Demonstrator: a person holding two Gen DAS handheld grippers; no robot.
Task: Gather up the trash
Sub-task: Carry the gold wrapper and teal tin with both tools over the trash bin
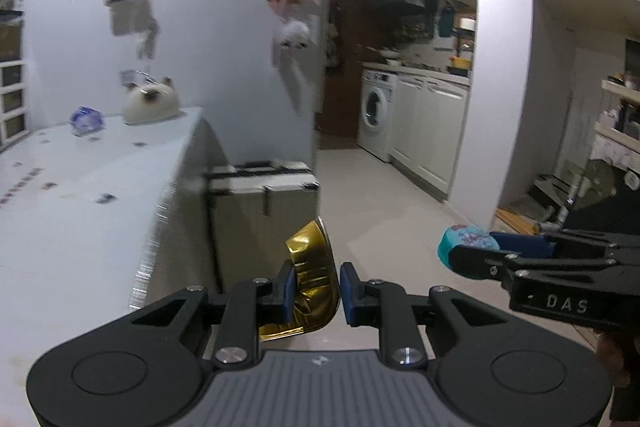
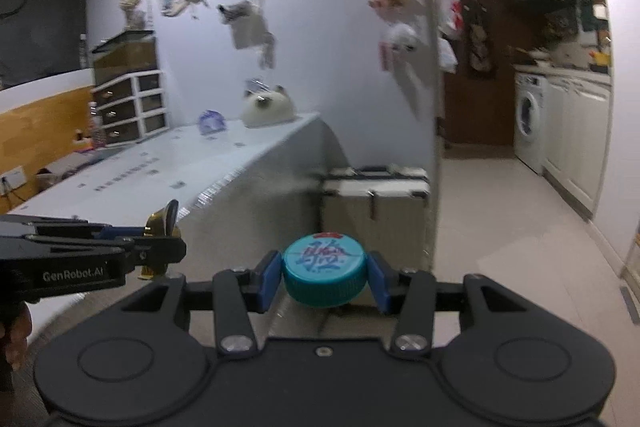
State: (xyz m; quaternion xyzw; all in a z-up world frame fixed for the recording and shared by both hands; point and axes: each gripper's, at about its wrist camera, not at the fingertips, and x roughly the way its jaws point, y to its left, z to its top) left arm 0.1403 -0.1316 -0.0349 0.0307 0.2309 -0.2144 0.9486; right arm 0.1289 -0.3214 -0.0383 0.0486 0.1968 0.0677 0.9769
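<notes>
White walls hung with blurred paper cut-outs and a white tiled floor (image 1: 380, 187) fill both views, with a kitchen alcove at 2 o'clock holding a white front-loading washing machine (image 1: 376, 109). Writing is scarce: "DAS" shows on the right gripper's (image 2: 325, 277) black body in the left wrist view, "GenRobot.AI" on the left gripper's (image 1: 314, 285) body in the right wrist view, and blue and red characters on the cap are too blurred to read.

Left gripper, at 6 o'clock in its own view, is nearly closed, pinching a crumpled gold foil wrapper (image 1: 314, 279) between blue pads. Right gripper clamps a round teal plastic screw cap (image 2: 325, 273) by its ribbed sides.

Off at 9 o'clock runs a long white table (image 1: 80, 195) bearing a cream cat-shaped ornament (image 1: 150, 105) and a blue-and-white crumpled wrapper (image 1: 86, 121). Straight ahead, against the wall, stands a beige hard case with black latches (image 1: 264, 203), just beyond the held items.
</notes>
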